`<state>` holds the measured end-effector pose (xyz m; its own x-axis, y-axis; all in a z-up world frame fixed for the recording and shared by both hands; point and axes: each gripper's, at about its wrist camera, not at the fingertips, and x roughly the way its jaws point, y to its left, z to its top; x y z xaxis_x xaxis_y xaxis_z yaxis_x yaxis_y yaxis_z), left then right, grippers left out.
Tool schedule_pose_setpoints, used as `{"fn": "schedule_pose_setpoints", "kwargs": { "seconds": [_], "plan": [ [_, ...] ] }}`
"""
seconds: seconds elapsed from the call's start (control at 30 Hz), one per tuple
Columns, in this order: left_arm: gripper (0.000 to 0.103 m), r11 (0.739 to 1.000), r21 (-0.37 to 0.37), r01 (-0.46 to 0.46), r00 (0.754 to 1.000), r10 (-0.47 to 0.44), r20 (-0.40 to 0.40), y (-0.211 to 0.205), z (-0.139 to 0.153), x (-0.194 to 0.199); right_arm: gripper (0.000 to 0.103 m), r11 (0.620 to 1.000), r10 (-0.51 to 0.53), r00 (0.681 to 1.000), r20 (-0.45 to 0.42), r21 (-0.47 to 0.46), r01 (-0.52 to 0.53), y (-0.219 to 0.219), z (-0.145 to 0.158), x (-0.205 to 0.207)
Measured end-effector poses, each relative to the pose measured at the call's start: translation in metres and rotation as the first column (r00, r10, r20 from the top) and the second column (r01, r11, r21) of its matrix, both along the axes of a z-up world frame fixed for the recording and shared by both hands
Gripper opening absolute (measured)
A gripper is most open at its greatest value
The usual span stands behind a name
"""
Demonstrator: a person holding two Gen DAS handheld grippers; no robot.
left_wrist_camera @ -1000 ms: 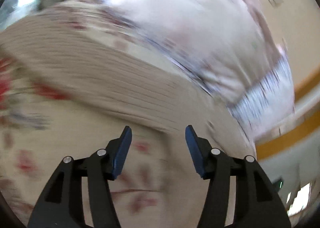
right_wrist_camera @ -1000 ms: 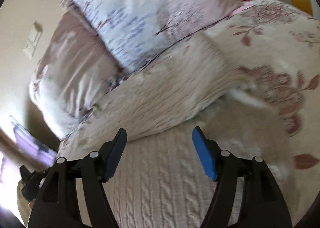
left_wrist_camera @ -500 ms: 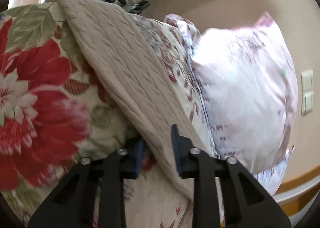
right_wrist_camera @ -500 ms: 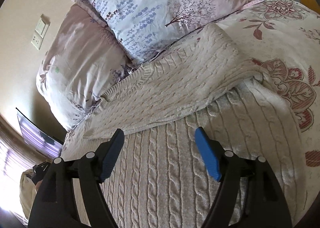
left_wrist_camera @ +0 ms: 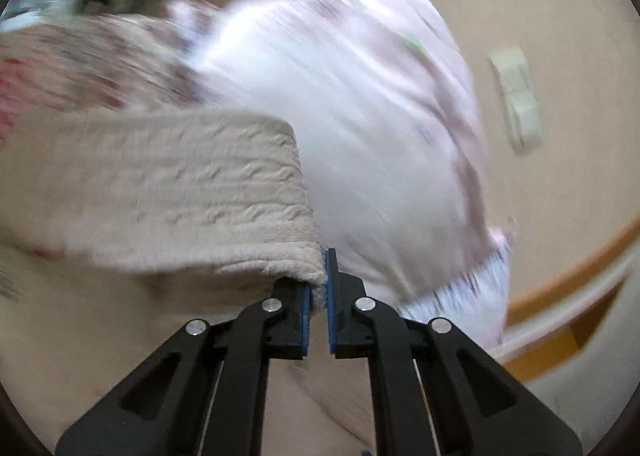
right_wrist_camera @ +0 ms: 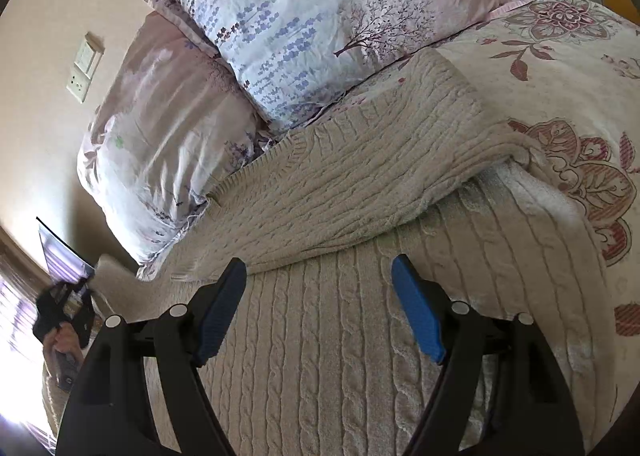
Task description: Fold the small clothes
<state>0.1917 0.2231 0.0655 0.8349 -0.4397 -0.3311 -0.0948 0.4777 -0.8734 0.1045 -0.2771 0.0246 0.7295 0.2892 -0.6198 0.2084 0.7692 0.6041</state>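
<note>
A beige cable-knit sweater lies spread on the bed, with one part folded across its body. In the left wrist view, a band of the same sweater hangs lifted and blurred. My left gripper is shut on its edge, and cloth shows between the blue pads. My right gripper hovers just above the sweater's body near the folded edge. Its jaws are open wide and hold nothing.
Two pale floral pillows lean on the wall behind the sweater. A floral bedspread covers the bed to the right. A wall switch is at the left, and a person's hand is at the lower left edge.
My left gripper closed on the sweater's edge and lifted it, and its view swung toward the pillow. The right gripper stayed in place with its jaws slightly wider.
</note>
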Motion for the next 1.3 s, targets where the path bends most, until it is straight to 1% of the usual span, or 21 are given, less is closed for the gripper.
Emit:
{"fn": "schedule_pose_setpoints", "kwargs": {
  "seconds": [0.1,0.13,0.23,0.27,0.3,0.37,0.43,0.5,0.6,0.63,0.67,0.7,0.77,0.87,0.97,1.1,1.17,1.2,1.23,1.27,1.3],
  "plan": [
    [0.006,0.989,0.040,0.144,0.989,-0.145,0.011,-0.068,0.003,0.024,0.077,1.000,-0.001,1.000,-0.018,-0.007,0.001,0.001,0.002,0.000],
    [0.006,0.977,0.053,0.206,0.979,-0.206,-0.004,-0.098,-0.004,0.029,0.077,1.000,0.001,1.000,-0.024,-0.011,-0.002,0.001,0.003,0.000],
    [0.007,0.930,0.105,0.351,0.935,-0.343,-0.086,-0.159,-0.023,0.042,0.077,0.999,0.018,0.999,-0.047,-0.028,-0.019,0.004,0.009,-0.001],
    [0.011,0.901,0.124,0.415,0.907,-0.399,-0.132,-0.180,-0.033,0.045,0.077,0.998,0.037,0.998,-0.058,-0.050,-0.040,0.007,0.015,0.000],
    [0.018,0.881,0.123,0.458,0.883,-0.435,-0.175,-0.193,-0.043,0.045,0.077,0.996,0.051,0.997,-0.063,-0.065,-0.056,0.009,0.019,0.001],
    [0.029,0.869,0.114,0.482,0.867,-0.454,-0.204,-0.197,-0.052,0.040,0.077,0.985,0.110,0.992,-0.066,-0.125,-0.118,0.019,0.033,0.004],
    [0.038,0.874,0.122,0.471,0.875,-0.445,-0.190,-0.186,-0.051,0.029,0.077,0.962,0.181,0.982,-0.049,-0.198,-0.187,0.033,0.049,0.010],
    [0.045,0.891,0.148,0.429,0.899,-0.404,-0.168,-0.166,-0.047,0.016,0.077,0.916,0.280,0.960,-0.022,-0.293,-0.274,0.056,0.067,0.019],
    [0.046,0.919,0.171,0.355,0.931,-0.330,-0.158,-0.134,-0.045,0.002,0.075,0.818,0.449,0.893,0.003,-0.404,-0.410,0.102,0.084,0.037],
    [0.046,0.930,0.168,0.325,0.939,-0.298,-0.170,-0.120,-0.049,-0.002,0.072,0.780,0.504,0.863,0.007,-0.433,-0.452,0.118,0.087,0.042],
    [0.046,0.939,0.161,0.305,0.944,-0.276,-0.179,-0.110,-0.053,-0.005,0.070,0.713,0.582,0.813,0.003,-0.482,-0.509,0.145,0.089,0.052],
    [0.046,0.946,0.154,0.284,0.948,-0.254,-0.191,-0.102,-0.057,-0.007,0.066,0.676,0.618,0.786,-0.003,-0.507,-0.534,0.159,0.089,0.056],
    [0.045,0.961,0.132,0.244,0.952,-0.212,-0.219,-0.083,-0.065,-0.005,0.063,0.567,0.711,0.702,-0.029,-0.566,-0.598,0.200,0.085,0.070],
    [0.039,0.971,0.104,0.215,0.956,-0.187,-0.227,-0.069,-0.073,-0.008,0.059,0.460,0.780,0.621,-0.078,-0.602,-0.653,0.244,0.070,0.091],
    [0.034,0.975,0.090,0.202,0.958,-0.177,-0.226,-0.062,-0.078,-0.012,0.057,0.394,0.799,0.587,-0.133,-0.622,-0.677,0.273,0.051,0.110],
    [0.028,0.977,0.080,0.198,0.958,-0.175,-0.229,-0.059,-0.081,-0.012,0.057,0.319,0.784,0.580,-0.222,-0.657,-0.683,0.296,0.025,0.126],
    [0.027,0.976,0.085,0.200,0.957,-0.177,-0.229,-0.058,-0.082,-0.012,0.044,0.287,0.755,0.601,-0.261,-0.693,-0.662,0.300,0.014,0.130],
    [0.026,0.976,0.087,0.202,0.957,-0.177,-0.229,-0.058,-0.083,-0.013,0.026,0.290,0.749,0.606,-0.268,-0.691,-0.663,0.299,0.010,0.132],
    [0.026,0.975,0.092,0.201,0.957,-0.175,-0.231,-0.058,-0.083,-0.012,0.011,0.323,0.723,0.642,-0.255,-0.697,-0.641,0.295,0.010,0.133],
    [0.026,0.975,0.095,0.201,0.957,-0.175,-0.231,-0.059,-0.083,-0.012,0.010,0.358,0.715,0.658,-0.236,-0.685,-0.634,0.290,0.012,0.135],
    [0.026,0.974,0.098,0.202,0.957,-0.175,-0.232,-0.059,-0.083,-0.012,0.009,0.434,0.699,0.688,-0.195,-0.649,-0.625,0.278,0.018,0.136]
  ]
}}
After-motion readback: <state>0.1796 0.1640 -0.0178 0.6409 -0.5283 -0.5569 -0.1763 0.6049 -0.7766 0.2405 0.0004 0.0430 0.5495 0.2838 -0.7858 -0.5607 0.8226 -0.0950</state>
